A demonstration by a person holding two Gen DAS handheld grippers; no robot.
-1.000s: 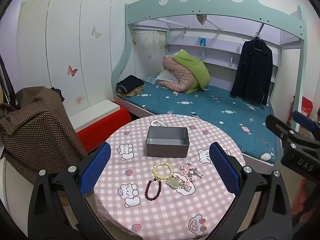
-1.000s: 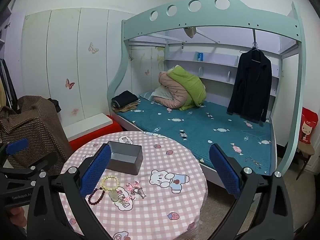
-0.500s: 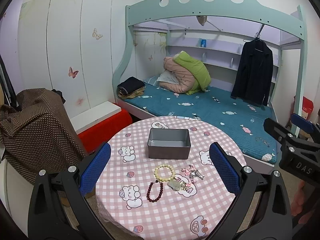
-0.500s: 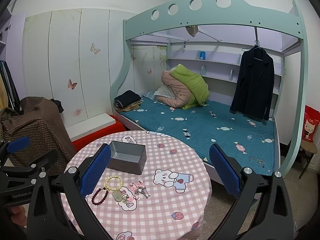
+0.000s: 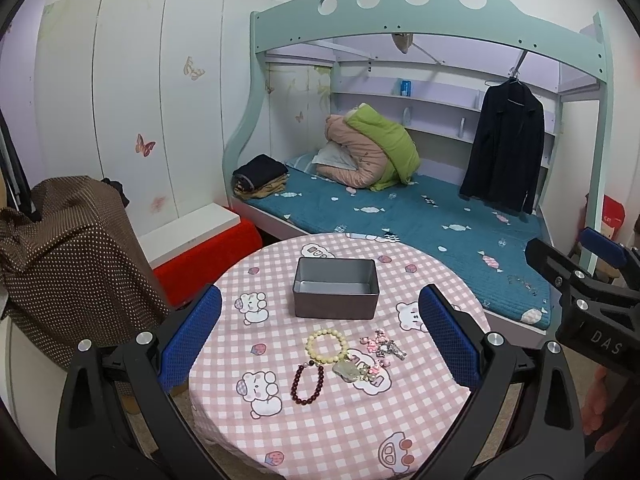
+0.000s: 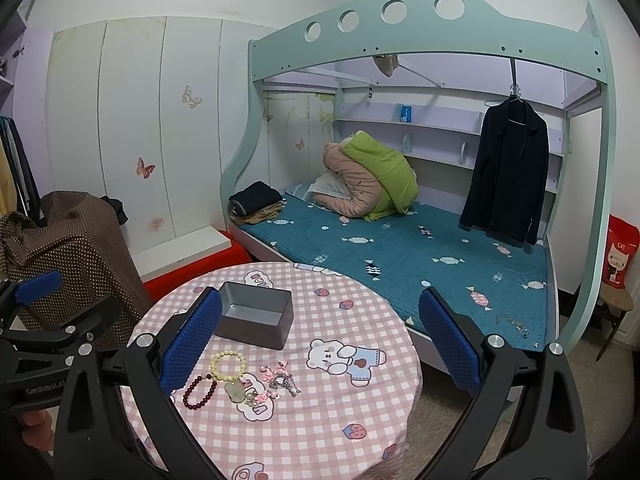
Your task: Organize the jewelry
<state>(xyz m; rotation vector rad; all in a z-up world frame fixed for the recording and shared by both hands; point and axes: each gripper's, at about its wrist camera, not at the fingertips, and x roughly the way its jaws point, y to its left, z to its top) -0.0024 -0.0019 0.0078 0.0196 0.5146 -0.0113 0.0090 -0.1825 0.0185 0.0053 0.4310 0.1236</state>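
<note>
Pink-and-white checked cloth covers the round bench (image 5: 320, 432) in front of me, which stands just beside a bunk bed (image 5: 400, 216) with a teal mattress. Toward the far side of the bench sits a grey metal tin (image 5: 335, 294), lid off and empty, turned open side up, I judge so the jewelry can be dropped straight in. Nearer me, apart from the tin, the pieces lie loose in a cluster: a cream bead bracelet (image 5: 326, 343), a dark red bead bracelet (image 5: 308, 379) touching its near edge, and a tangle of pink charms and chain (image 5: 378, 354) to their right. My left tongs (image 5: 320, 344) hang spread wide above the cluster, holding nothing. My right tongs (image 6: 320, 346) are likewise spread and empty, off to the right. Nothing is in the tin yet.
</note>
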